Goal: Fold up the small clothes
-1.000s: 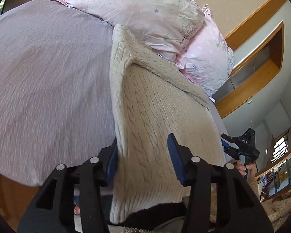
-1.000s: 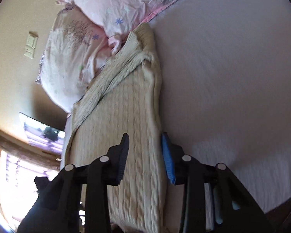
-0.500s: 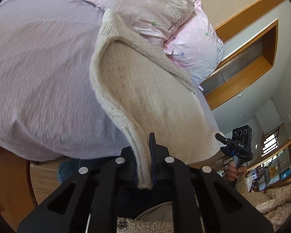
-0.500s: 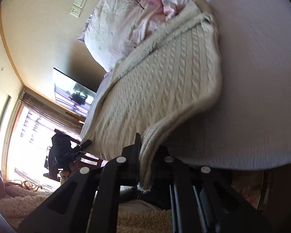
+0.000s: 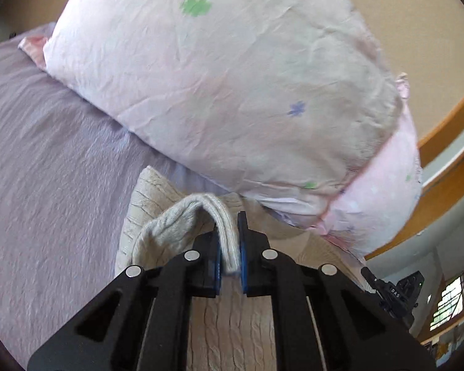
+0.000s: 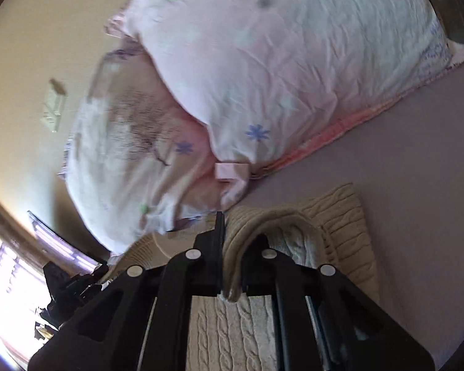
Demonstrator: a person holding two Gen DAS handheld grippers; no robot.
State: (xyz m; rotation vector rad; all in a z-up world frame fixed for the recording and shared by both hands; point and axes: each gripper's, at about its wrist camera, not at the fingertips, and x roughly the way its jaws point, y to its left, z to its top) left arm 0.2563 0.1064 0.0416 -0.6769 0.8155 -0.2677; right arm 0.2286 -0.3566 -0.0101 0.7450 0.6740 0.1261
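A cream cable-knit sweater (image 5: pixel 232 324) lies on the lilac bed sheet (image 5: pixel 46 185), just below the pillows. My left gripper (image 5: pixel 230 247) is shut on the sweater's ribbed hem, which arches up out of the jaws and over the lower layer. My right gripper (image 6: pixel 232 256) is shut on the other end of the same hem of the sweater (image 6: pixel 340 216). Both hold the hem above the sweater's far end, near the pillows. The right gripper also shows at the right edge of the left wrist view (image 5: pixel 396 296).
Two pale pink flowered pillows (image 5: pixel 232 77) are stacked close ahead of both grippers, also in the right wrist view (image 6: pixel 263 61). A beige wall with a switch plate (image 6: pixel 54 108) is behind them. Wooden shelving (image 5: pixel 448 170) and a window stand off to the side.
Both grippers closed on the sweater's near hem, lifted it and carried it forward over the sweater toward the pillows, doubling the sweater over itself.
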